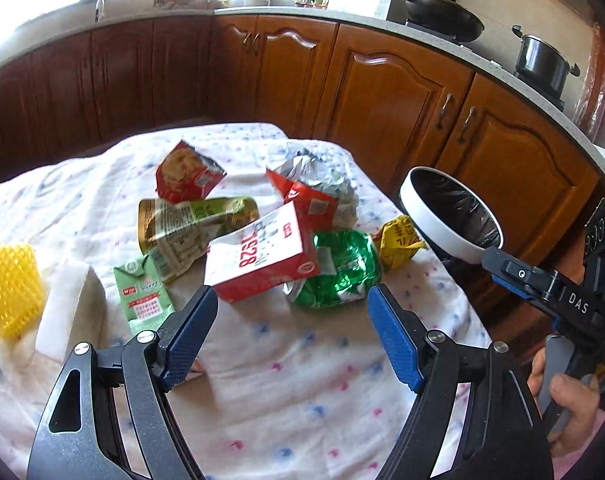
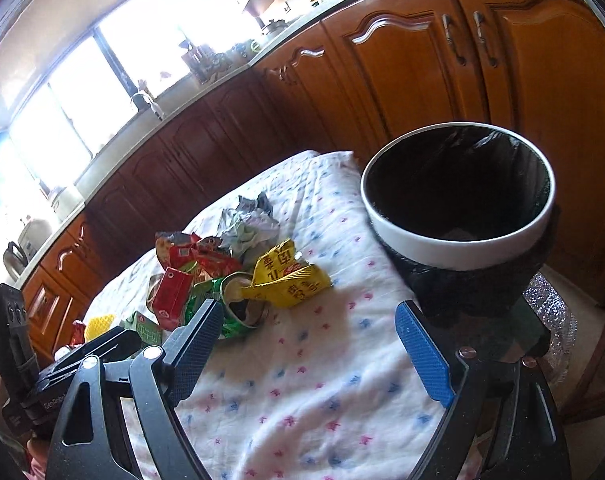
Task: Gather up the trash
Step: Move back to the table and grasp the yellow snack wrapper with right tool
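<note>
A pile of trash lies on the cloth-covered table (image 1: 294, 360): a red-and-white carton (image 1: 262, 256), a green foil bag (image 1: 338, 272), a yellow wrapper (image 1: 398, 240), a red snack bag (image 1: 186, 172), a green-gold wrapper (image 1: 190, 220), a small green carton (image 1: 142, 296) and crumpled silver foil (image 1: 322, 184). My left gripper (image 1: 292, 304) is open and empty, just short of the red-and-white carton. My right gripper (image 2: 306, 320) is open and empty, near the yellow wrapper (image 2: 290, 280). A white-rimmed bin with a black liner (image 2: 458, 208) stands off the table's right edge.
A yellow mesh piece (image 1: 8, 288) and a white block (image 1: 72, 308) lie at the table's left. Wooden kitchen cabinets (image 1: 382, 96) run behind the table, with a wok (image 1: 442, 12) and a pot (image 1: 542, 60) on the counter.
</note>
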`<state>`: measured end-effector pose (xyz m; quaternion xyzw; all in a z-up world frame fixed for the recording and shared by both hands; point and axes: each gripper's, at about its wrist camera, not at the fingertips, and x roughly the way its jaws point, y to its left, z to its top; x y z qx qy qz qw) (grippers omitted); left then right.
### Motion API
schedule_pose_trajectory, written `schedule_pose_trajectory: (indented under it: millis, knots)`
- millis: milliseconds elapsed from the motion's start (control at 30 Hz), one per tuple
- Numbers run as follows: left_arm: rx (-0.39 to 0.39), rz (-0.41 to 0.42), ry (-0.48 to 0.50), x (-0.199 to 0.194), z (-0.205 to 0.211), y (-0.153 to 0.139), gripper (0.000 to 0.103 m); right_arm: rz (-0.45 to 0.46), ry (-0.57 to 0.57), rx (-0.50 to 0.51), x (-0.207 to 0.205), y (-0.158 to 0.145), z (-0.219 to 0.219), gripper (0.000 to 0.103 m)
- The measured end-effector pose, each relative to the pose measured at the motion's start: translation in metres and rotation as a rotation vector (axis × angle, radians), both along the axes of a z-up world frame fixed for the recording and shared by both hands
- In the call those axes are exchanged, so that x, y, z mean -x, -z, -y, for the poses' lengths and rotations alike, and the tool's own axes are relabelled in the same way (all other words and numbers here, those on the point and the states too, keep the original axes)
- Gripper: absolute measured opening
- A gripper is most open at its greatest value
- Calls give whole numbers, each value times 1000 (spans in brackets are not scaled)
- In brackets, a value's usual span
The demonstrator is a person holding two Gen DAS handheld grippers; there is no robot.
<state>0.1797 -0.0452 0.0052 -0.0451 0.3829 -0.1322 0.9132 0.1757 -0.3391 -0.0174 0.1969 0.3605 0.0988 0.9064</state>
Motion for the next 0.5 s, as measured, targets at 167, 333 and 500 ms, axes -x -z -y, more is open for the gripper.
schedule_pose_trajectory:
  millis: [167, 333, 500]
  knots:
    - [-51, 8, 13, -5, 0, 2, 80, -1, -29, 0, -10, 1, -8, 89]
    - [-99, 12, 36, -18, -3, 3, 80, -1, -50, 14, -22, 1, -15, 89]
    - [-78, 21, 48, -32, -12, -10, 80, -11, -61, 16, -39, 5, -17, 88]
